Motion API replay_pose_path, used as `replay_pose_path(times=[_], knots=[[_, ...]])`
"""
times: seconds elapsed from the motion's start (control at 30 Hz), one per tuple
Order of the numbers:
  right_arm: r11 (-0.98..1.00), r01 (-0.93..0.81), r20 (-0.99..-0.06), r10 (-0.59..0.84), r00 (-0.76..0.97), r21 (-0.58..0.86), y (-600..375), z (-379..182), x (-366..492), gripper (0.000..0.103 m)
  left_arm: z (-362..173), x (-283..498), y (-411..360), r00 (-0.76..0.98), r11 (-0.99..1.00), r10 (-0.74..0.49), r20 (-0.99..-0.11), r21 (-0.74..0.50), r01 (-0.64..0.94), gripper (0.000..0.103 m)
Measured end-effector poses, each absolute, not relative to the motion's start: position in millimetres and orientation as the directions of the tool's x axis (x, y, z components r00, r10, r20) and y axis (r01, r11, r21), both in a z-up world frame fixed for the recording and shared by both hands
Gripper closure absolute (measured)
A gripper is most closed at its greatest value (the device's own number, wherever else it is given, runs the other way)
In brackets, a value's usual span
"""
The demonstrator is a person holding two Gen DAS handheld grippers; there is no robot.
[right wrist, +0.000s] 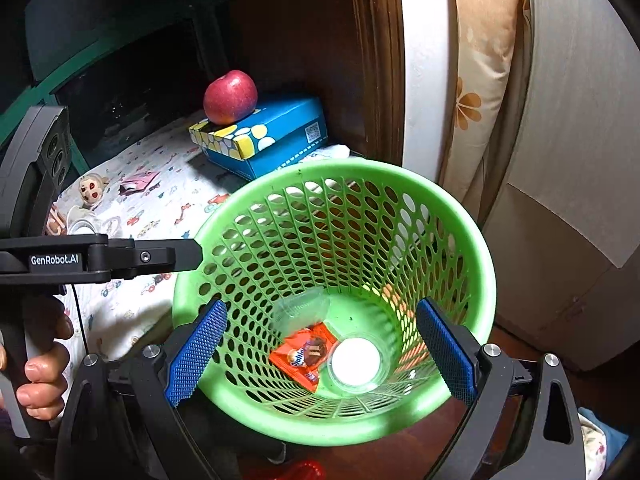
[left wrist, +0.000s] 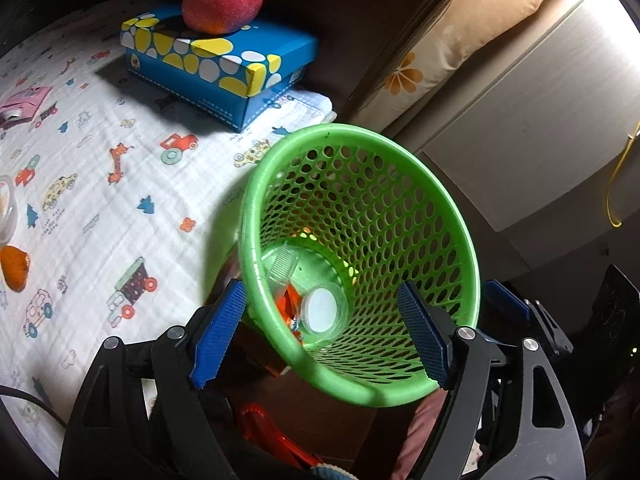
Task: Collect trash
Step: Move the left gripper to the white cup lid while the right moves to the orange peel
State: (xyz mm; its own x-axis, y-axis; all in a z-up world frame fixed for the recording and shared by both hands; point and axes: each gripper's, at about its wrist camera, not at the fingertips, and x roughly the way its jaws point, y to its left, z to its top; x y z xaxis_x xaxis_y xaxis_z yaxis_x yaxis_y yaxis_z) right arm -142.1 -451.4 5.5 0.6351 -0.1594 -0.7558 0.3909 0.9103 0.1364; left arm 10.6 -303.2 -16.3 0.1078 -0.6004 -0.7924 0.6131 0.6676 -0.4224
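Trash [right wrist: 304, 354] in green basket [right wrist: 472, 248], below both hand-held grippers [left wrist: 320, 340] [right wrist: 320, 352], jaws apart, empty

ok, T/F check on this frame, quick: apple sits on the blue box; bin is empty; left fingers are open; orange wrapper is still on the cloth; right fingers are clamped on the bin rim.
1. The apple sits on the blue box. True.
2. The green bin is empty. False: it holds an orange wrapper, a round clear lid and a crumpled clear plastic piece.
3. The left fingers are open. True: nothing is pressed between them.
4. The orange wrapper lies on the printed cloth. False: it is at the bottom of the bin.
5. The right fingers clamp the bin rim. False: they stand open with the bin seen between them.
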Motion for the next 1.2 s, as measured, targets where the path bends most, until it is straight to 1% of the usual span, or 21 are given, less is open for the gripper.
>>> replay_pose_path(times=[0.3,0.63,0.77,0.93,1.0,1.1,1.2], knots=[[0.943,0.296,-0.736,-0.090,0.670,0.154,-421,18,-107,0.011,5,39,-238,0.291,0.784,-0.522,-0.802,-0.317,0.534,0.026],[0.979,0.119,-0.733,0.040,0.679,0.163,-358,18,-37,0.011,11,93,-137,0.477,0.924,-0.346,-0.808,-0.206,0.321,0.026],[0.979,0.064,-0.743,0.104,0.661,0.194,-335,9,-9,0.011,7,117,-96,0.517,0.958,-0.270,-0.812,-0.173,0.230,0.026],[0.981,-0.002,-0.766,0.151,0.625,0.192,-303,-6,26,0.011,-6,143,-52,0.527,0.979,-0.198,-0.827,-0.140,0.148,0.027],[0.980,-0.034,-0.771,0.177,0.611,0.198,-290,-12,38,0.011,-13,151,-39,0.525,0.983,-0.176,-0.833,-0.124,0.133,0.030],[0.977,-0.082,-0.782,0.208,0.587,0.198,-267,-22,57,0.011,-26,162,-25,0.506,0.986,-0.164,-0.846,-0.119,0.121,0.035],[0.972,-0.132,-0.792,0.235,0.563,0.195,-243,-33,73,0.014,-38,172,-17,0.488,0.986,-0.164,-0.857,-0.120,0.120,0.040]])
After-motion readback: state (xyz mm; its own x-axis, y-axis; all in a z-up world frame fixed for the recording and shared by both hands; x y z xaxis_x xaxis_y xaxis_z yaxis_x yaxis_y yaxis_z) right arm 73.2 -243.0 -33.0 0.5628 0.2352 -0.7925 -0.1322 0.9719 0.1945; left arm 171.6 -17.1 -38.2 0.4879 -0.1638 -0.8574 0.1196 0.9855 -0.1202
